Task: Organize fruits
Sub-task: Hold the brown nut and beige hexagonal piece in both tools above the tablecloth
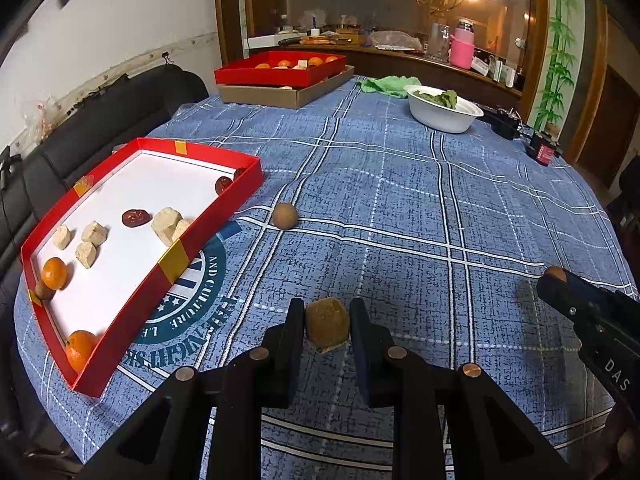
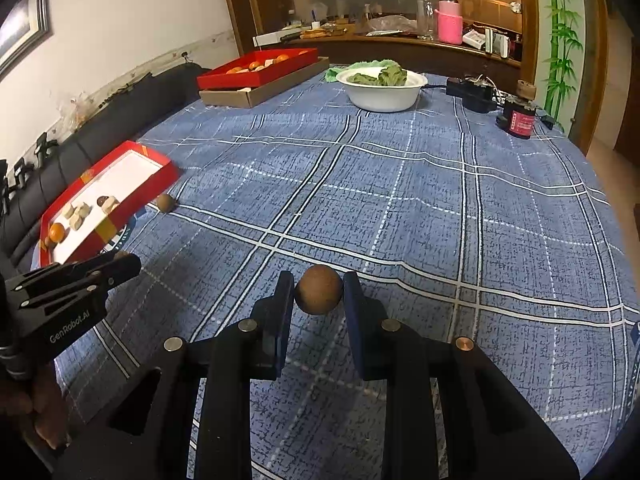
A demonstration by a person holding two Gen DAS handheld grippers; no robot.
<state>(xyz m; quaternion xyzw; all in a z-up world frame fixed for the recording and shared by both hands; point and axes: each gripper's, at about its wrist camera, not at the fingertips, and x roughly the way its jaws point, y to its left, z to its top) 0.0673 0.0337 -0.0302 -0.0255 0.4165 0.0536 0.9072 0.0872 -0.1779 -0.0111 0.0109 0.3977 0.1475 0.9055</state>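
Observation:
My left gripper (image 1: 327, 326) is shut on a tan cut chunk of fruit (image 1: 328, 325), held just above the blue checked cloth. My right gripper (image 2: 319, 291) is shut on a round brown fruit (image 2: 319, 289); it also shows at the right of the left wrist view (image 1: 560, 286). A second round brown fruit (image 1: 284, 215) lies on the cloth beside a red tray (image 1: 168, 276). The tray holds two oranges (image 1: 55, 273), pale chunks (image 1: 166, 225) and dark red fruits (image 1: 135, 218). The left gripper shows at the left of the right wrist view (image 2: 120, 266).
A second red tray (image 1: 280, 74) with oranges rests on a cardboard box (image 1: 286, 94) at the far end. A white bowl (image 1: 444, 114) of greens, a green cloth (image 1: 388, 85) and black devices (image 2: 474, 94) stand beyond. A black sofa (image 1: 100, 128) borders the table's left.

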